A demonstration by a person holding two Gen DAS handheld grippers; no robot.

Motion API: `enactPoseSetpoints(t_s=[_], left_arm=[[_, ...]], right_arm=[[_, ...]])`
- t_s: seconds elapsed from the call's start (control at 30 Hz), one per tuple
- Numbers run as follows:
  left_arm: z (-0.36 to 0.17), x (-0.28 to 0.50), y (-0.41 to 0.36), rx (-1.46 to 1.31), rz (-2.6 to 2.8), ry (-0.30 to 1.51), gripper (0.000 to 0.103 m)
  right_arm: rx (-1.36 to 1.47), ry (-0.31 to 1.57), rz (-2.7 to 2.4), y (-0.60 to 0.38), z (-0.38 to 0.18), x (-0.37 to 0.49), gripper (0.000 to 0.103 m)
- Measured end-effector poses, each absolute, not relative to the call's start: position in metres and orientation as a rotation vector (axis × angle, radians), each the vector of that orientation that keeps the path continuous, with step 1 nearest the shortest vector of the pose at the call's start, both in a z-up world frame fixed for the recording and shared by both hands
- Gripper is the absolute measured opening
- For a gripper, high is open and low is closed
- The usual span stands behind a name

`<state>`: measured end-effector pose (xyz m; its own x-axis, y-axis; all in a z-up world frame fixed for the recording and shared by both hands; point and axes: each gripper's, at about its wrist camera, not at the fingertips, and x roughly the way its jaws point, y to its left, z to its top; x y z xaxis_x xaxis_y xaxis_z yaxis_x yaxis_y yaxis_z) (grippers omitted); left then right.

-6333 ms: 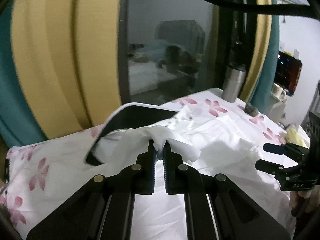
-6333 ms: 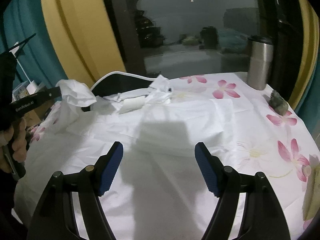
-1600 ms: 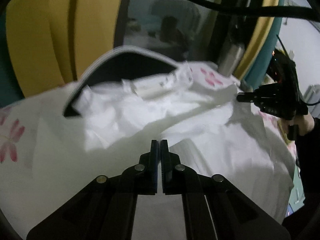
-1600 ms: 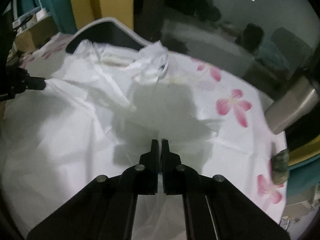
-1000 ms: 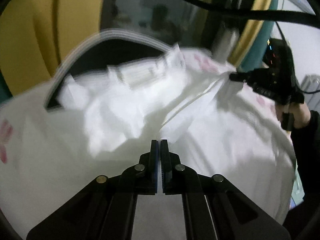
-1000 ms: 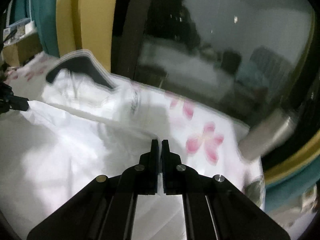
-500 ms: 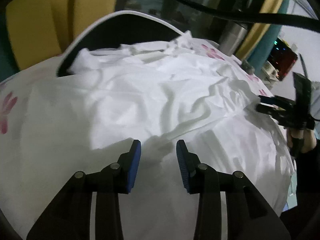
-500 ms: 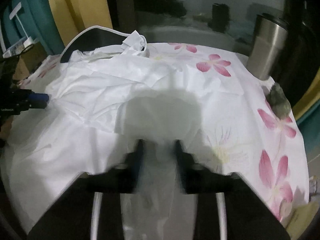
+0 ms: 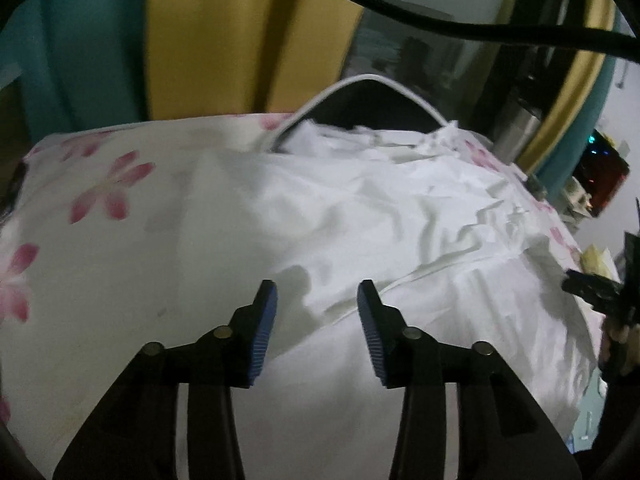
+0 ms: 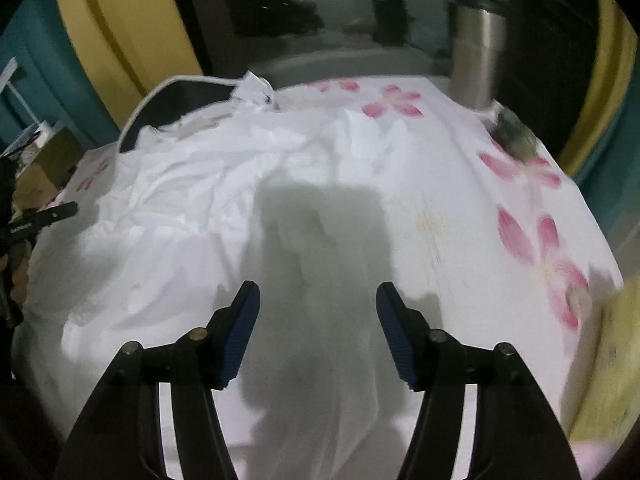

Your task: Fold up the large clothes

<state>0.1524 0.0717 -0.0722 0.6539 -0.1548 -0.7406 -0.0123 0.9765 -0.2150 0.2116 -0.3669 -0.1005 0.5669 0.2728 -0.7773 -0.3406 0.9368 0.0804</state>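
1. A white garment [image 9: 400, 216] lies spread and rumpled over the floral tablecloth [image 9: 104, 196] on the bench, its far end bunched against a black chair back [image 9: 368, 104].
2. The left claw [image 9: 316, 316] is released, jaws just opened, nothing between them; it hangs above a raised crease near the garment's near edge.
3. The right claw [image 10: 318, 320] is likewise released and empty after just opening, over smooth cloth in its own shadow.
4. I judge one fold freshly laid down; the next move calls for fresh grips on an outer edge.
5. Room is open on the left; on the right, a steel tumbler [image 10: 476, 48] and a small grey object [image 10: 514, 136] crowd the far corner.
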Motion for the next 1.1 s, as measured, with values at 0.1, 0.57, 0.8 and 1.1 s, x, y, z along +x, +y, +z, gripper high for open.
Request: enactPoseSetpoints(t_s=[0.1, 0.57, 0.8, 1.1], left_arm=[[-0.079, 0.134, 0.089, -0.211, -0.026, 0.878, 0.049], [-0.100, 0.068, 0.134, -0.186, 0.099, 0.926, 0.049], [-0.100, 0.057, 0.134, -0.109, 0.104, 0.921, 0.049], [-0.065, 0.073, 0.127, -0.125, 0.053, 0.831, 0.049]], right_arm=[[-0.073, 0.929, 0.359, -0.367, -0.109, 0.192, 0.061], [-0.147, 0.899, 0.210, -0.375, -0.112, 0.123, 0.003], [-0.146, 0.896, 0.179, -0.377, -0.112, 0.110, 0.004], [-0.151, 0.884, 0.164, -0.367, -0.104, 0.127, 0.035]])
